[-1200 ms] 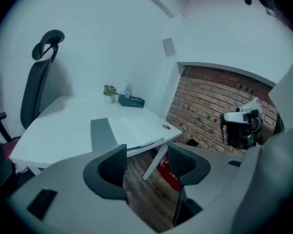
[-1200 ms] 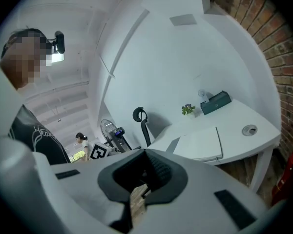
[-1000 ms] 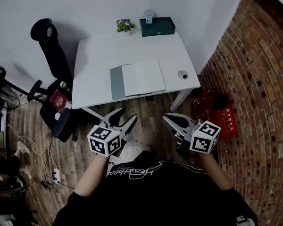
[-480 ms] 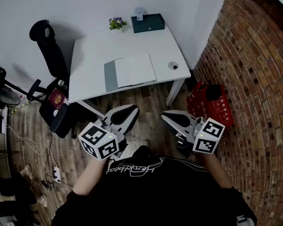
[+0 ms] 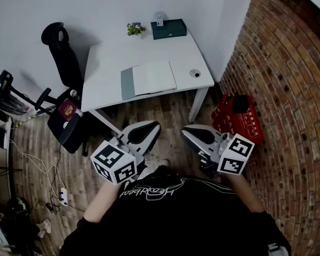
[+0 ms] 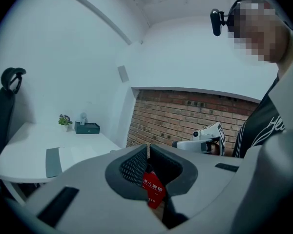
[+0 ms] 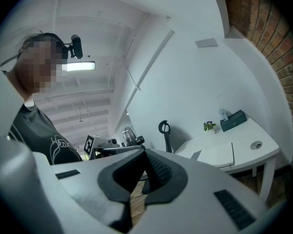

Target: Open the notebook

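The notebook (image 5: 148, 79) lies flat on the white table (image 5: 112, 57), a grey strip along its left side and a white face to the right; it also shows as the notebook (image 6: 68, 157) and the notebook (image 7: 217, 155) in the gripper views. Both grippers hang over the wooden floor in front of the table, well short of it. My left gripper (image 5: 149, 131) has its jaws together with nothing between them. My right gripper (image 5: 191, 134) is shut too, and holds nothing. Each gripper points roughly level toward the table.
A black office chair (image 5: 64, 63) stands left of the table with a red item (image 5: 67, 110) on its seat. On the table's far edge sit a teal box (image 5: 168, 29) and a small plant (image 5: 133, 29). A red case (image 5: 240, 121) lies by the brick wall (image 5: 288, 89).
The left gripper's jaws went from open to shut. Both grippers rose a little, and the table now looks slightly farther off.
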Motion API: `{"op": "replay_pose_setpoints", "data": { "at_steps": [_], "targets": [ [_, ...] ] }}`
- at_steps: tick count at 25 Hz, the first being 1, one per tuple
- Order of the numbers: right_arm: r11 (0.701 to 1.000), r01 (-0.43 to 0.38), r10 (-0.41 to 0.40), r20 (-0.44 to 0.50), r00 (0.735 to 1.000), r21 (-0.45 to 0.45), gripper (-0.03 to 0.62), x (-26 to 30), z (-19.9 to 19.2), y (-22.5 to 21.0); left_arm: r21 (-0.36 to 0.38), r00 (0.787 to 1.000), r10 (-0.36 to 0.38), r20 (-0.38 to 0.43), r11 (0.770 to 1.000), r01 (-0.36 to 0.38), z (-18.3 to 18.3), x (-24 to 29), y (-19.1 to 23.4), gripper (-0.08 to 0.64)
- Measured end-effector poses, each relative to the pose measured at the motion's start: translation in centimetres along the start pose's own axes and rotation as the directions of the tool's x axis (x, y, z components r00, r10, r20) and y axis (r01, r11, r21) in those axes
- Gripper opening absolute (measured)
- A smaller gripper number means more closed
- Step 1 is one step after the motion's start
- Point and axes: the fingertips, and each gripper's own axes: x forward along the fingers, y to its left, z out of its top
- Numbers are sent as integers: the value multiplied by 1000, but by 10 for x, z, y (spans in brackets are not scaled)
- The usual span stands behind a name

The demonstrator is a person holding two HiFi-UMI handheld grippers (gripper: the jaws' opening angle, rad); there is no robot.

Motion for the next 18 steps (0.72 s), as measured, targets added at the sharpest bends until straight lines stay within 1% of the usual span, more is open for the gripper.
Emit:
{"op": "replay_pose_setpoints", "data": {
  "at_steps": [5, 18],
  "targets": [
    [1000, 2, -2, 5, 1000, -15, 2, -6, 1, 6, 32, 1000, 4, 4, 999, -4, 0, -4, -11, 43],
    [999, -25, 25, 4, 1000, -23, 2, -9, -1, 5, 33, 999, 41, -19, 999, -40, -8, -1, -10, 43]
  ]
}}
